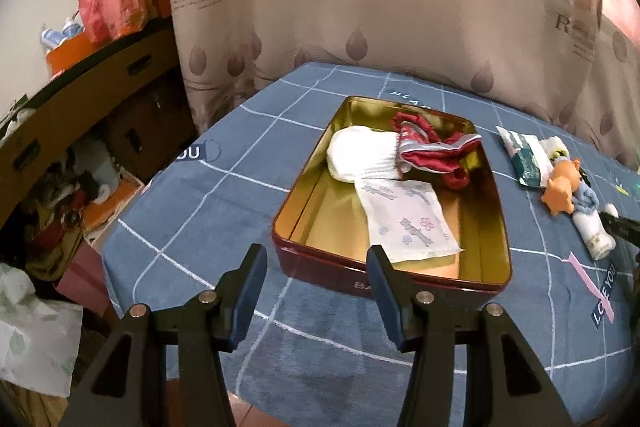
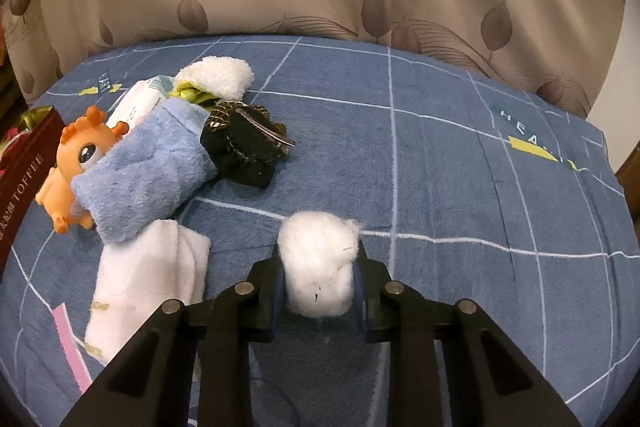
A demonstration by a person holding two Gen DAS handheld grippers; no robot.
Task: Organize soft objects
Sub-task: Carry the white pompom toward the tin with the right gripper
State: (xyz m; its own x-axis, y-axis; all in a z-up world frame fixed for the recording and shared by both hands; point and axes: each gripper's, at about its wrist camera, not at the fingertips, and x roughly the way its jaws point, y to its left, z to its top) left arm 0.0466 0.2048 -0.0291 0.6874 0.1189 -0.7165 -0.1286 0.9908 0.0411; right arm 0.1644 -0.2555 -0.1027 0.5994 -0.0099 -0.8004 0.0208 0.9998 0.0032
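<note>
A dark red tin (image 1: pixel 400 277) with a gold inside stands on the blue checked cloth. In it lie a white sock (image 1: pixel 360 155), a red patterned cloth (image 1: pixel 432 151) and a flat white printed packet (image 1: pixel 404 223). My left gripper (image 1: pixel 316 251) hovers open just before the tin's near wall, with nothing between its fingers. My right gripper (image 2: pixel 320 253) is shut on a white cotton wad (image 2: pixel 318 263), low over the cloth. To its left lies a pile: a fluffy blue sock (image 2: pixel 148 171), an orange toy (image 2: pixel 76 159), a black piece with a hair clip (image 2: pixel 244 147), a fluffy white piece (image 2: pixel 220 75) and a folded white cloth (image 2: pixel 144 279).
A leaf-print curtain (image 1: pixel 360 7) hangs right behind the table. Cardboard boxes (image 1: pixel 92 95) and clutter fill the floor off the left edge. The tin's corner (image 2: pixel 20 179) shows at the left of the right wrist view. A tissue pack (image 2: pixel 140 103) lies under the pile.
</note>
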